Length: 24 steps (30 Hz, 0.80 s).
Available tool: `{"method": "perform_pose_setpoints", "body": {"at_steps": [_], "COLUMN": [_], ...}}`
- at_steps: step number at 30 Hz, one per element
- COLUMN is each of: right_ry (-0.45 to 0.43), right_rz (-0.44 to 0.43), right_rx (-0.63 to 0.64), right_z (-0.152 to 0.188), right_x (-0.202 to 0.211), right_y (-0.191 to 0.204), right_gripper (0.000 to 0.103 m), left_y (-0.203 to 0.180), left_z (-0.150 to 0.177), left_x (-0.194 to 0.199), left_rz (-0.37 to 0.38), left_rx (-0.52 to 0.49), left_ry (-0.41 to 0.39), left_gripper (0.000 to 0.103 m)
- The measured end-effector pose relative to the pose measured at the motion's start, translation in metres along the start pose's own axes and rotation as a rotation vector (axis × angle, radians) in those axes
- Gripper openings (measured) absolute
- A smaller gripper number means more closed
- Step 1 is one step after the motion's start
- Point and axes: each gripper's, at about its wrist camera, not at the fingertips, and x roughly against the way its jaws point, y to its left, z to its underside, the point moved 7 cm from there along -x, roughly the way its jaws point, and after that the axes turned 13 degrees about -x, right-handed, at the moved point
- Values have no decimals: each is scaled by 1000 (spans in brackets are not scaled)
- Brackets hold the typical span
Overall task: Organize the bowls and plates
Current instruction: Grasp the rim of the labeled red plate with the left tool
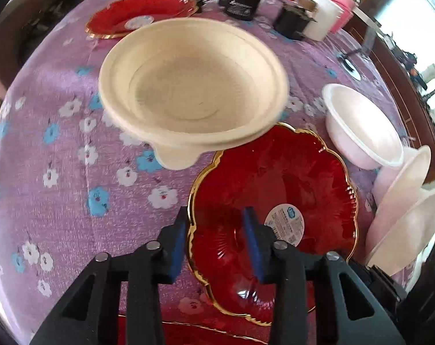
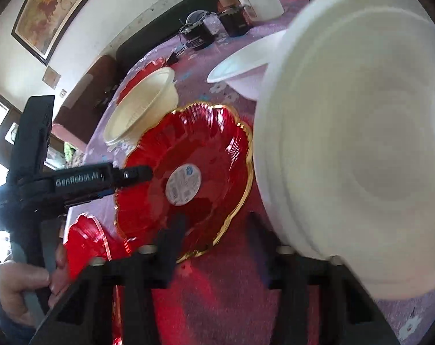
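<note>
A red glass plate [image 1: 275, 178] [image 2: 211, 143] with a gold scalloped rim and a round sticker lies on the purple floral cloth. My left gripper [image 1: 216, 244] [image 2: 131, 176] straddles its near-left rim, one blue pad outside and one inside, with a gap showing, so it is open. A cream bowl [image 1: 194, 86] [image 2: 142, 106] stands just beyond the plate. Two nested white bowls [image 1: 404, 215] [image 2: 361, 143] tilt steeply at the plate's right, blurred, their rim against the outer side of my right gripper's right finger. The right gripper [image 2: 216, 227] is open, nothing between its pads.
A single white bowl [image 1: 361, 123] [image 2: 240, 69] stands upright farther back. One more red plate [image 1: 142, 14] lies at the far left, another [image 1: 188, 333] [image 2: 85, 238] under the grippers. Black boxes with cables [image 1: 240, 3], a white roll and a pink jar line the far edge. A hand [image 2: 21, 281] holds the left gripper.
</note>
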Motion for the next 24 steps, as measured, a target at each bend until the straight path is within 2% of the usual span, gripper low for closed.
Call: {"method": "perform_pose_setpoints", "body": {"at_steps": [2,12,24], "right_ry": [-26,-121,-149], "right_rz": [13,0,-63], "right_rx": [12,64,99], "right_z": [-2,-6,8], "right_x": [2,34,68], "right_y": [0,11,27], "right_gripper": [23,23,23], "left_y": [-4,-16,-25], "left_z": [0,2,23], "left_x": [3,44,87], "left_rz": [-7,0,40], "left_rx": [-29,-59,-65], "left_ry": [-16,-116,-202], "left_gripper": [35,35,35]}}
